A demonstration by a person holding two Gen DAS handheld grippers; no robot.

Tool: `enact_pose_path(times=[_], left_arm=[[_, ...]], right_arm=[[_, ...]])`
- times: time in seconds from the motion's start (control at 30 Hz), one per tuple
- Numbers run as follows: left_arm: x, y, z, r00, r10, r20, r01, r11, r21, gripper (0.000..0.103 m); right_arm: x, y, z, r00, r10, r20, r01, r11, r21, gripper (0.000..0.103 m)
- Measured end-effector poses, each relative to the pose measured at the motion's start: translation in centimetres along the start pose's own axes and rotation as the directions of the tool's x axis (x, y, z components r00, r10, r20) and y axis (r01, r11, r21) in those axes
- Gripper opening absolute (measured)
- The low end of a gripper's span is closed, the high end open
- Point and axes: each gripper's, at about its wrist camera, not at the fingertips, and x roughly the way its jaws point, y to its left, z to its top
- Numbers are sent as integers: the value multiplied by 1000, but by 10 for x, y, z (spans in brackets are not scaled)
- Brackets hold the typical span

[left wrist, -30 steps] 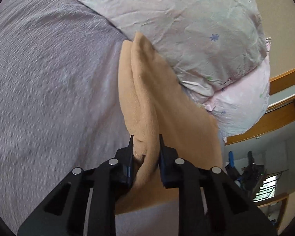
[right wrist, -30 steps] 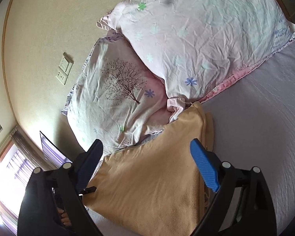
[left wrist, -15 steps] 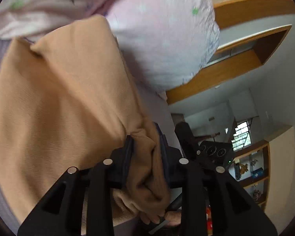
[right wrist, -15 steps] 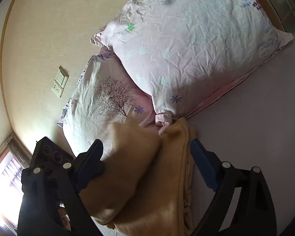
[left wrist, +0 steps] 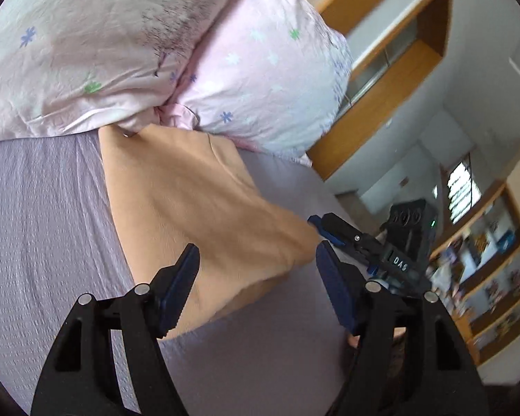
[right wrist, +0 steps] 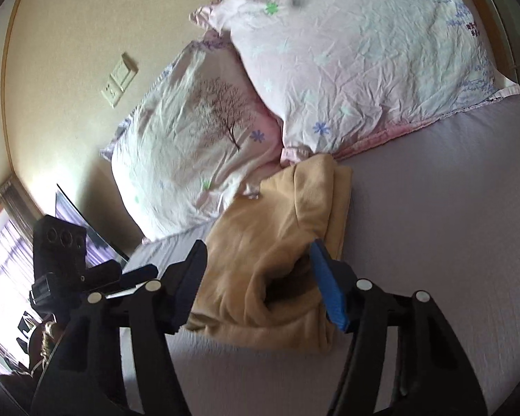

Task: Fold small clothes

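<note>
A tan fleece garment (left wrist: 194,208) lies folded over on the lilac bedsheet (left wrist: 41,228), its far end touching the pillows. It also shows in the right wrist view (right wrist: 277,260), bunched with a loose fold at its near end. My left gripper (left wrist: 256,274) is open and empty just above the garment's near edge. My right gripper (right wrist: 256,270) is open and empty, its jaws on either side of the garment's near end. The right gripper also shows in the left wrist view (left wrist: 332,232), beside the garment's right corner.
Two pink flowered pillows (right wrist: 357,55) (right wrist: 194,145) lie against the wall at the head of the bed. A wall socket plate (right wrist: 119,79) sits on the beige wall. A wooden headboard frame (left wrist: 374,111) and shelves (left wrist: 492,277) stand to the right.
My left gripper was shut on the garment's edge, carried it over across the cloth, then opened and let it go. The garment now lies folded. My right gripper stayed open.
</note>
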Motion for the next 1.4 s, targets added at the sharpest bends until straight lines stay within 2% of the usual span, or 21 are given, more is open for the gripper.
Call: enact_pose_path(times=[0.03,0.13,0.23,0.3,0.4,0.43,0.47,0.5,0.6,0.67,0.8,0.83,0.87,0.9,0.93,0.97,1.03,1.13,1.23,1.3,1.4], left_arm=[[6,-4,-4,1000,13,-14,-13,999,29,70],[30,-7,-16,993,89,-78,-82,992,94,71],[53,5,-34,973,134,-187,-121,989,81,69],[50,9,-40,975,128,-181,-115,990,81,67],[24,14,-35,991,56,-124,-54,998,19,67],[12,19,-31,997,40,-71,-40,999,-6,68],[2,27,-24,998,52,-19,-53,998,-39,69],[-2,37,-19,997,77,13,-76,994,-78,76],[2,78,-3,992,130,1,-125,962,-243,78],[17,101,1,994,97,-50,-109,933,-343,78],[47,112,8,990,76,-115,-113,927,-359,77],[51,114,10,992,63,-109,-99,926,-365,76],[55,117,12,994,47,-102,-82,924,-375,73],[58,121,13,994,37,-105,-76,915,-396,65],[62,126,14,995,29,-100,-69,905,-419,48],[60,129,13,996,19,-90,-56,901,-431,42],[49,130,11,998,-3,-69,-26,907,-420,32],[9,128,5,998,53,-32,-60,934,-352,31],[-26,142,-3,992,126,-11,-122,932,-340,34],[-43,147,-12,982,189,-18,-184,928,-324,34],[-76,121,-27,958,284,52,-267,940,-211,34]], right_arm=[[4,3,-4,999,-32,-32,32,999,-14,60],[22,5,-15,988,-108,-110,103,993,-50,9],[23,-11,-23,978,-149,-149,151,989,3,8],[24,-23,-30,973,-140,-184,152,987,54,8],[17,-22,-31,977,-105,-186,120,990,72,22],[13,-22,-28,982,-66,-179,85,991,101,51],[11,-23,-22,986,-22,-166,45,990,135,91],[9,-24,-16,990,3,-144,19,988,153,101],[23,-33,4,989,25,-148,3,982,189,101],[42,-45,10,979,40,-202,12,969,248,96],[75,-58,11,957,53,-286,33,958,286,78],[78,-59,10,958,56,-280,25,960,279,67],[81,-60,9,957,79,-280,5,958,288,51],[84,-62,7,954,106,-282,-15,952,307,49],[85,-64,5,957,114,-267,-24,948,319,41],[84,-63,3,960,119,-252,-33,947,320,38],[83,-52,3,965,111,-236,-36,953,302,37],[90,-25,2,958,154,-244,-88,961,262,34],[112,3,-8,939,174,-297,-116,972,203,37],[127,21,-16,928,107,-358,-62,989,137,47],[96,40,-15,963,-61,-264,74,997,39,64]])
